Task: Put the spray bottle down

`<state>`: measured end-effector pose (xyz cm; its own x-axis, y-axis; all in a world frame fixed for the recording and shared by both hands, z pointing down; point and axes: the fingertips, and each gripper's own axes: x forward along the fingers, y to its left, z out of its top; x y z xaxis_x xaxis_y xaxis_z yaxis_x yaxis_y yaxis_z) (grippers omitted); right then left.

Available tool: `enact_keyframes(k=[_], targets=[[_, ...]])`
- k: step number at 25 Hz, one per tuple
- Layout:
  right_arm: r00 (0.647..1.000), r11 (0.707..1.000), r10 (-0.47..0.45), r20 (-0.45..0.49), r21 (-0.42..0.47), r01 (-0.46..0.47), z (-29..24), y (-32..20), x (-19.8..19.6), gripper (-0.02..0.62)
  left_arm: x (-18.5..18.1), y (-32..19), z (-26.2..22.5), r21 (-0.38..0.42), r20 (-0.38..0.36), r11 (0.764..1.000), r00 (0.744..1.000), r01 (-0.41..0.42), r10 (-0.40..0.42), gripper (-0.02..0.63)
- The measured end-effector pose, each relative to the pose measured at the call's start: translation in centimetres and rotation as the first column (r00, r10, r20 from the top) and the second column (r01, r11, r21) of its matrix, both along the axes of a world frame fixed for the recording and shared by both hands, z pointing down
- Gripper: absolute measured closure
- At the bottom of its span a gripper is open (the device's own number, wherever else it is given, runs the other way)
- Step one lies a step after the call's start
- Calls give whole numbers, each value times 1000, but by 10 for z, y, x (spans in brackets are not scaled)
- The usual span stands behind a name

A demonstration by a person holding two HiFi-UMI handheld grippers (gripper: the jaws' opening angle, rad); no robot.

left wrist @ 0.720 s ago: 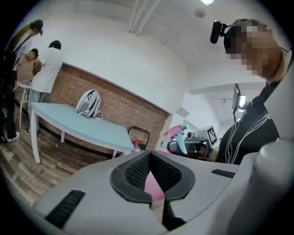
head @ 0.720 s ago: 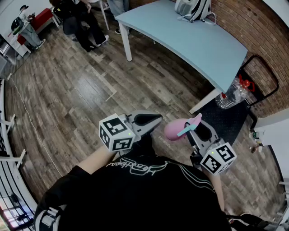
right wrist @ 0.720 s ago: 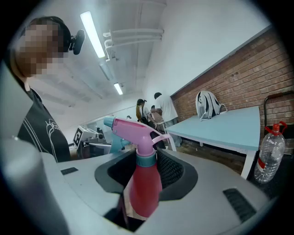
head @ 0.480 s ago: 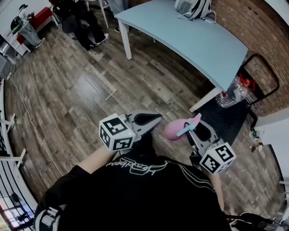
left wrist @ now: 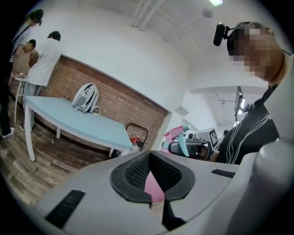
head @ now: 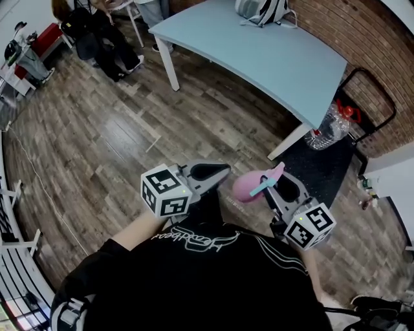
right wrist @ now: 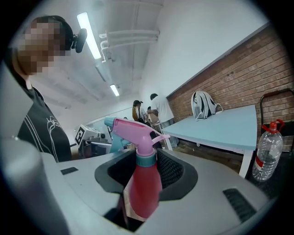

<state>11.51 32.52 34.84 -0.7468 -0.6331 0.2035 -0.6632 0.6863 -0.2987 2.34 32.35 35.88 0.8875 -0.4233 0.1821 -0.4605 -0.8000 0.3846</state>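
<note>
The spray bottle (head: pixel 246 186) is pink with a teal trigger and collar. My right gripper (head: pixel 270 184) is shut on its body and holds it in the air in front of my chest. In the right gripper view the bottle (right wrist: pixel 143 181) stands between the black pads, its spray head above them. My left gripper (head: pixel 217 173) hangs just left of the bottle, jaws together and nothing gripped. In the left gripper view (left wrist: pixel 154 176) a pink surface shows through the slit between the pads, and the bottle's head (left wrist: pixel 177 135) is farther right. Both grippers are over the wooden floor.
A light blue table (head: pixel 278 58) stands ahead with a backpack (head: pixel 259 10) on its far end. A large water bottle (head: pixel 330 129) and a black metal frame (head: pixel 378 103) stand by the brick wall at right. People (head: pixel 97 32) are at the far left.
The head view has shifted a little, so the table and floor sit further left. Both grippers and the bottle keep the same places and grip.
</note>
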Motion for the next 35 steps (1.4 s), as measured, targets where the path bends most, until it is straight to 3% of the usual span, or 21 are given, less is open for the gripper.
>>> enact_keyframes(k=[5, 12, 24, 35], targets=[[1000, 999, 28, 8, -30, -28, 11, -45, 5, 460, 3, -46, 9, -31, -5, 999, 1000, -17, 17, 600], [998, 995, 60, 34, -76, -57, 29, -156, 0, 460, -7, -155, 32, -99, -3, 995, 1000, -19, 19, 600], [998, 999, 43, 36, -30, -41, -3, -369, -58, 460, -62, -369, 5, -68, -39, 998, 999, -14, 11, 600], [997, 997, 82, 5, -7, -82, -6, -432, -56, 461, -53, -436, -3, -41, -37, 997, 997, -66, 65, 600]])
